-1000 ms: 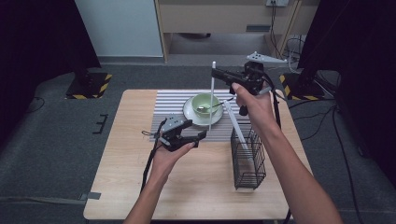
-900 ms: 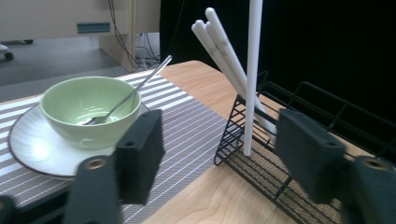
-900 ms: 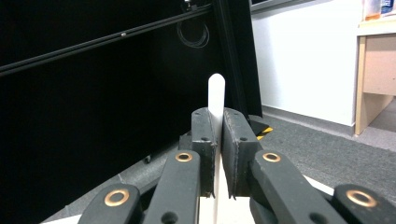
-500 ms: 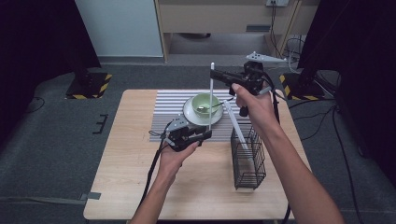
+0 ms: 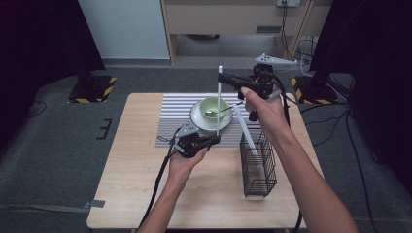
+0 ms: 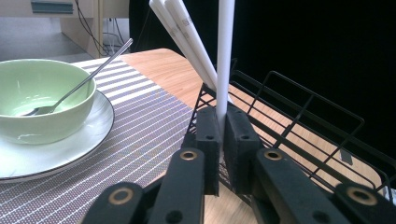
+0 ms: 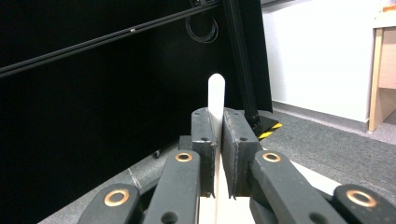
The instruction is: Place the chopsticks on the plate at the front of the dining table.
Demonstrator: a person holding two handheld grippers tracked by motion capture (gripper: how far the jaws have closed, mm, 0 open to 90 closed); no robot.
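With both the left gripper (image 5: pixel 214 139) and right gripper (image 5: pixel 222 77) pinching one upright white chopstick (image 5: pixel 218 104), uneven pulling could snap it or tip the green bowl (image 5: pixel 214 108)

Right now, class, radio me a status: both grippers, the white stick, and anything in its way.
Left gripper shut on white stick, low end. Right gripper shut near its top. Stick upright, between bowl and wire basket; two more sticks lean from basket.
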